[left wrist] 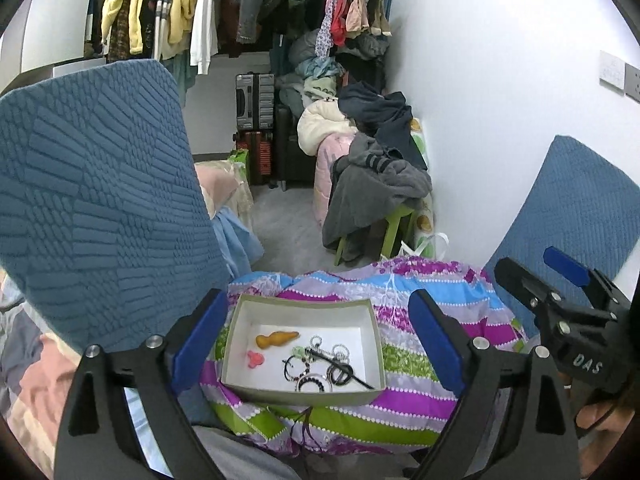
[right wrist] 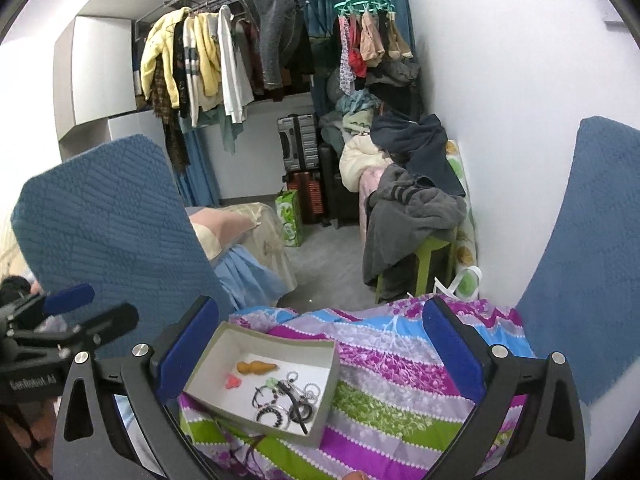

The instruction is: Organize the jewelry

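Observation:
A shallow grey box (left wrist: 240, 344) with a white floor rests on a striped quilt (left wrist: 404, 356). In it lie an orange gourd-shaped piece (left wrist: 277, 339), a small pink piece (left wrist: 255, 358) and a tangle of bracelets, rings and a black hair stick (left wrist: 324, 366). My left gripper (left wrist: 316, 344) is open and empty, hovering above the box. My right gripper (right wrist: 316, 354) is open and empty, above the box (right wrist: 208, 360) and quilt (right wrist: 400, 368). The right gripper also shows in the left wrist view (left wrist: 544, 276), the left one in the right wrist view (right wrist: 80, 308).
Two blue quilted chair backs (left wrist: 92, 200) (left wrist: 572, 216) flank the quilt. Beyond are a green stool with clothes (left wrist: 376, 188), suitcases (left wrist: 254, 120), a clothes rack (left wrist: 168, 8) and a white wall on the right. A dark cord (left wrist: 304, 420) lies on the quilt below the box.

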The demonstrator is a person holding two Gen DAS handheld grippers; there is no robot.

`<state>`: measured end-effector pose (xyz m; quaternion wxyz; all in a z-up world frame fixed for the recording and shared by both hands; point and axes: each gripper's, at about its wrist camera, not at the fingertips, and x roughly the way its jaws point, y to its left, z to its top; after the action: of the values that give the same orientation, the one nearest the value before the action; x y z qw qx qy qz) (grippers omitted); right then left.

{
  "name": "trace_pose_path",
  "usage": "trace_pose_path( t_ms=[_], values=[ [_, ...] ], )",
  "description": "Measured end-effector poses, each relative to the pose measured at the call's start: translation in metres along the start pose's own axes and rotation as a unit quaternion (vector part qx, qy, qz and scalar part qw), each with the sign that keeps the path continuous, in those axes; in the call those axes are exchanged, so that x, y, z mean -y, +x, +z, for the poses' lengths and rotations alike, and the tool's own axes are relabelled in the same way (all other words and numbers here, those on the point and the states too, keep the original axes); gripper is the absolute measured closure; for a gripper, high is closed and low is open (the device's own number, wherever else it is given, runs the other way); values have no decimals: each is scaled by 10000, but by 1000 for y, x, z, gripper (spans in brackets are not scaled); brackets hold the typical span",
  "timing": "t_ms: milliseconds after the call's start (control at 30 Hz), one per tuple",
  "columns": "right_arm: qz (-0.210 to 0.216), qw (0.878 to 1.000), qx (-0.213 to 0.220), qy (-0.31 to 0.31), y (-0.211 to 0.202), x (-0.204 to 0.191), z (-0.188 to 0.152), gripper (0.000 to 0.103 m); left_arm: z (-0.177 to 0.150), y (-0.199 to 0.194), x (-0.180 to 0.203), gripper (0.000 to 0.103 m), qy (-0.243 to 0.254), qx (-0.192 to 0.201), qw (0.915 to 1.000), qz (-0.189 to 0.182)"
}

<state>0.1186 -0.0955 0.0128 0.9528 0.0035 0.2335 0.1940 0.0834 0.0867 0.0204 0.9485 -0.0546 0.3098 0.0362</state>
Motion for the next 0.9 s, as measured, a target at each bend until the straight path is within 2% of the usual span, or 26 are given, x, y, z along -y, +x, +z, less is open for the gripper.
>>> trace_pose_path(
  t_ms=[67, 133, 467, 900],
  values=[
    [-63, 10000, -2, -20, -4, 0, -7, 0, -6, -2, 1, 3, 32, -32, 10000, 69],
    [-68, 9999, -72, -26, -6, 0, -15, 0, -13, -3, 2, 1, 20, -17, 10000, 75],
    [-98, 9981, -610, -7, -2, -9, -66, 0, -49, 0, -7, 1, -144, -243, 9993, 238],
    [-221, 9967, -785, -11, 0, -26, -91, 0, -73, 7, -19, 1, -321, -485, 9979, 295]
  ],
)
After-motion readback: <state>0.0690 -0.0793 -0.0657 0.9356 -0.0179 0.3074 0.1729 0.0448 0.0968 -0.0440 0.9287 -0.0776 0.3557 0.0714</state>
